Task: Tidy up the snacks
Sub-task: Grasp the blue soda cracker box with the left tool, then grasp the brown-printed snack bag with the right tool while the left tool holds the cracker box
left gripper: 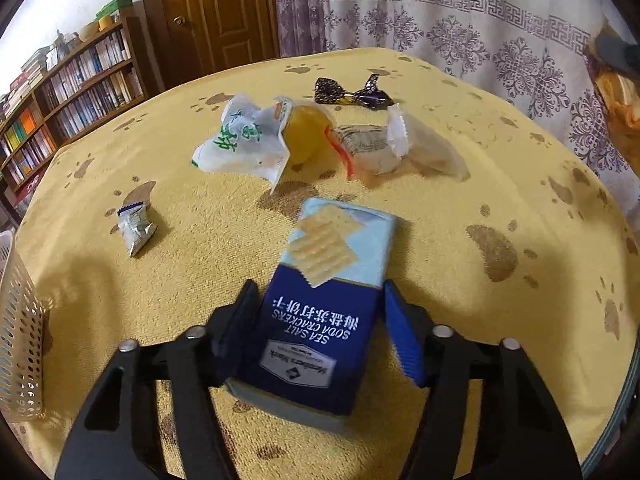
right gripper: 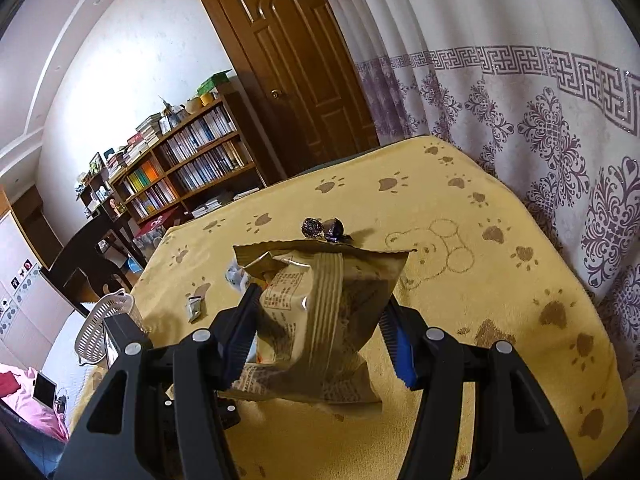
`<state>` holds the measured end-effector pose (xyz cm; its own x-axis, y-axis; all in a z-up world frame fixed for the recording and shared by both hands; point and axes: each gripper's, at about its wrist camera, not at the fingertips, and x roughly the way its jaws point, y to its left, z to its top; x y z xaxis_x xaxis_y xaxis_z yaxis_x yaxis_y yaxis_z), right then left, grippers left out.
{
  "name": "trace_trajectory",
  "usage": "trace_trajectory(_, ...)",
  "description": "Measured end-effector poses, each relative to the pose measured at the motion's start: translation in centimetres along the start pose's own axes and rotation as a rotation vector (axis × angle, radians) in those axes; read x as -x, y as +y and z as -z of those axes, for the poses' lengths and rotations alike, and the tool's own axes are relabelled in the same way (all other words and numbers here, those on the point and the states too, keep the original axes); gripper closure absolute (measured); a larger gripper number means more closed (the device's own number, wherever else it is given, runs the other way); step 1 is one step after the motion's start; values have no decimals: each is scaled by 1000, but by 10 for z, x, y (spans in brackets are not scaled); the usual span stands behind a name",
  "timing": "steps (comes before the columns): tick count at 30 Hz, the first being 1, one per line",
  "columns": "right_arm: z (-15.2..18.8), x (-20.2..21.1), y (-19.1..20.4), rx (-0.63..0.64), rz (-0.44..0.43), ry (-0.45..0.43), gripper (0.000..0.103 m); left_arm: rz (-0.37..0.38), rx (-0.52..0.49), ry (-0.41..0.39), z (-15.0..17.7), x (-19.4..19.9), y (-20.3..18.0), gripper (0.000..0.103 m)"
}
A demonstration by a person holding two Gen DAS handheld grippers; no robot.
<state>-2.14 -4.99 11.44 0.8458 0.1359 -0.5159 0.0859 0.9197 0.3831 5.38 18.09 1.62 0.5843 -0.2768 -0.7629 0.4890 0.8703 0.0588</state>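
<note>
Yellow paw-print table cloth point(left gripper: 460, 184) carries the cracker box point(left gripper: 328, 300), long axis 12-to-6, between the left gripper point(left gripper: 320, 316) fingers, spread alongside; right gripper point(right gripper: 320, 332) pinches a tan snack bag point(right gripper: 320, 320); basket point(left gripper: 20, 340) at 9 o'clock.

The left gripper point(left gripper: 320, 312) straddles a blue cracker box point(left gripper: 320, 304) lying on the yellow paw-print cloth point(left gripper: 500, 184); the left finger touches the box's side, the right finger stands just off it. Beyond the box lie a white green-lettered packet point(left gripper: 240, 140), a yellow round snack point(left gripper: 308, 132) touching it, a clear-wrapped cake point(left gripper: 372, 148) and a pale wrapper point(left gripper: 424, 140). Farther back sits a dark bow-shaped candy point(left gripper: 352, 92). A small silver packet point(left gripper: 136, 230) lies apart at left. A white perforated basket point(left gripper: 20, 320) stands at the left edge
</note>
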Motion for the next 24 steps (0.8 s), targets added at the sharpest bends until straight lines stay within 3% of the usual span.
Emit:
trace_trajectory(8, -1, 7, 2, 2, -11, -14, 46, 10, 27, -41, 5, 15, -2, 52)
trace_trajectory(17, -5, 19, 4, 3, -22, -46, 46, -42, 42, -177, -4, 71, -1, 52)
trace_trajectory(24, -2, 14, 4, 1, -21, -26, 46, -63, 109, -260, -9, 112, 18, 52)
